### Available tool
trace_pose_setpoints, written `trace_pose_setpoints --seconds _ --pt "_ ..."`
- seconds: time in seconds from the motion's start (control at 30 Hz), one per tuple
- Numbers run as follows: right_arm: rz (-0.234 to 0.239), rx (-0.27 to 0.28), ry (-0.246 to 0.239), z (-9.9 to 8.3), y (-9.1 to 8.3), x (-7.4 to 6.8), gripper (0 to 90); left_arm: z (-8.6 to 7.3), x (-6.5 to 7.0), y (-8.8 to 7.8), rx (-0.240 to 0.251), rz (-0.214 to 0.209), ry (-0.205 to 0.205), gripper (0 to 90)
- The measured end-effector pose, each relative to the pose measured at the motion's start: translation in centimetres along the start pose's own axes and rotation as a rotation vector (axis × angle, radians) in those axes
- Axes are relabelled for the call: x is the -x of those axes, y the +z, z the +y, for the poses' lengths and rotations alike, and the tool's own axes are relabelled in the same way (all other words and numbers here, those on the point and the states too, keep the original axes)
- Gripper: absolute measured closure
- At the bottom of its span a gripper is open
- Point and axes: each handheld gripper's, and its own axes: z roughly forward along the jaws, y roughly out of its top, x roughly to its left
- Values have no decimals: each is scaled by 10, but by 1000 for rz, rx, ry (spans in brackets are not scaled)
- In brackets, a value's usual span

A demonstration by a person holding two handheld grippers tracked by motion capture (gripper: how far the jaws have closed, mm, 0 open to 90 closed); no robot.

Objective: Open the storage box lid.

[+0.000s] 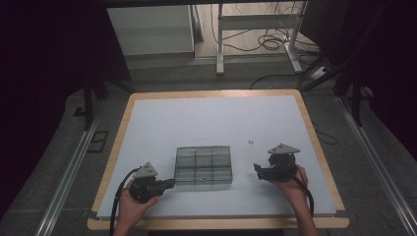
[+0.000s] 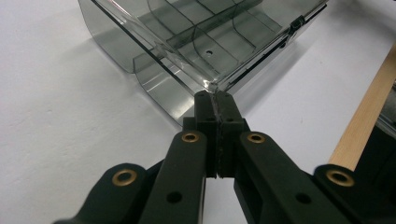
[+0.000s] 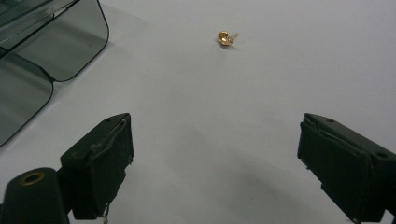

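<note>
Pinching the clear smoky plastic box's (image 2: 205, 42) thin rim, left gripper (image 2: 215, 100) clamped; right gripper (image 3: 215, 154) gapes wide

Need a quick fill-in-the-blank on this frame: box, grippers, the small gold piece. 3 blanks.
1. The left gripper has its jaws ____ at a corner of the clear compartment box.
2. The right gripper has its jaws ____, nothing between them.
3. The small gold piece lies on the white table top, ____ the box.

Missing words: shut; open; outside
</note>
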Motion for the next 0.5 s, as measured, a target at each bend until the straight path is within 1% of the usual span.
trace_pose_setpoints --seconds 0.17,0.3,0.5 --pt "-1 -2 0 0 0 0 99 1 1 -2 18 2 4 898" --pt "-2 0 0 0 0 0 99 2 1 -3 42 5 1 898" --pt "1 0 -2 0 0 0 99 3 1 -3 55 3 -2 898"
